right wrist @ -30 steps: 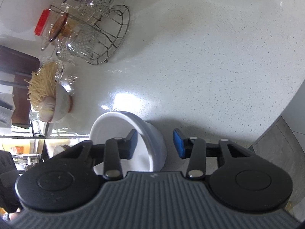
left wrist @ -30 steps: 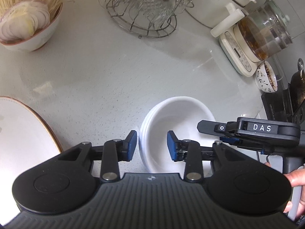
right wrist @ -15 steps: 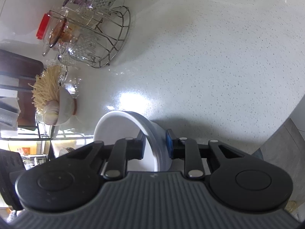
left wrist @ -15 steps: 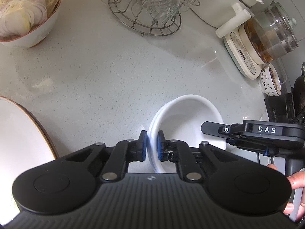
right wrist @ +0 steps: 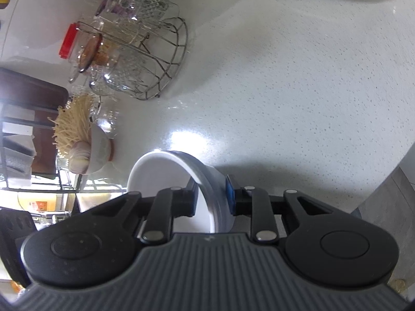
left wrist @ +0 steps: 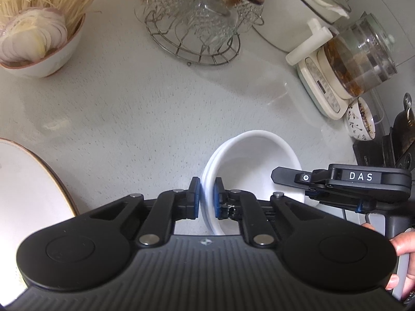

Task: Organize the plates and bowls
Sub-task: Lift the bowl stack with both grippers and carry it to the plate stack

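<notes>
Bowls, stacked white ones, sit upright on the table, mouths up; left tool and right tool each clamped on opposite rims.

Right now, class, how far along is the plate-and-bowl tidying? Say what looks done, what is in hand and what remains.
Done: white bowls are nested in one stack. In hand: the left gripper and the right gripper are each shut on the stack's rim, on opposite sides. Left: the gold-rimmed plate sits apart on the counter, and the gripped stack has not been put away anywhere.
</notes>
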`<action>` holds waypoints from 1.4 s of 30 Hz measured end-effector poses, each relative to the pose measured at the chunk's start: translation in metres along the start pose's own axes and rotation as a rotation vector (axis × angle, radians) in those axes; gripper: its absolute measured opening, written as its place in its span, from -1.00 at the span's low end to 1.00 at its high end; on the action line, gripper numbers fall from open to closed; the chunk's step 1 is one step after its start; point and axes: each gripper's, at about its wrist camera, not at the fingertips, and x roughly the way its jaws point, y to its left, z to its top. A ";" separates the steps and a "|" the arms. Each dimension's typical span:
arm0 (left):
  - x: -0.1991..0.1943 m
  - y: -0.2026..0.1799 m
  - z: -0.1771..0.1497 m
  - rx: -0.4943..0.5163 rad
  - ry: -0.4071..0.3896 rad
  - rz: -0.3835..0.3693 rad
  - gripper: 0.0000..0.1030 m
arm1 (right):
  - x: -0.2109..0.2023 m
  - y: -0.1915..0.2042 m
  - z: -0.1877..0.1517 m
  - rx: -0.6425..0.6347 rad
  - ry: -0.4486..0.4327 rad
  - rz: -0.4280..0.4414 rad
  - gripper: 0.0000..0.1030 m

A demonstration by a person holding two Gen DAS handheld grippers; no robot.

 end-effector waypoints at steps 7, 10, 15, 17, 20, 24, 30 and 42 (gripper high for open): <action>-0.016 -0.009 0.000 0.037 -0.046 0.018 -0.76 | -0.011 0.013 -0.002 -0.054 -0.034 0.009 -0.51; -0.023 -0.009 -0.001 0.038 -0.058 0.020 -0.76 | -0.015 0.018 -0.003 -0.079 -0.042 0.010 -0.51; -0.036 -0.007 -0.001 0.029 -0.088 0.020 -0.76 | -0.021 0.027 -0.005 -0.111 -0.057 0.026 -0.51; -0.041 -0.007 -0.001 0.026 -0.099 0.019 -0.76 | -0.023 0.032 -0.005 -0.125 -0.064 0.029 -0.51; -0.046 -0.007 -0.001 0.019 -0.109 0.016 -0.76 | -0.027 0.037 -0.006 -0.140 -0.075 0.035 -0.51; -0.054 -0.008 -0.002 0.019 -0.125 0.013 -0.76 | -0.031 0.042 -0.006 -0.160 -0.082 0.043 -0.51; -0.069 -0.005 -0.005 0.021 -0.165 -0.007 -0.76 | -0.040 0.053 -0.010 -0.186 -0.105 0.053 -0.51; -0.104 0.006 -0.010 0.006 -0.225 -0.006 -0.76 | -0.053 0.081 -0.018 -0.239 -0.142 0.095 -0.50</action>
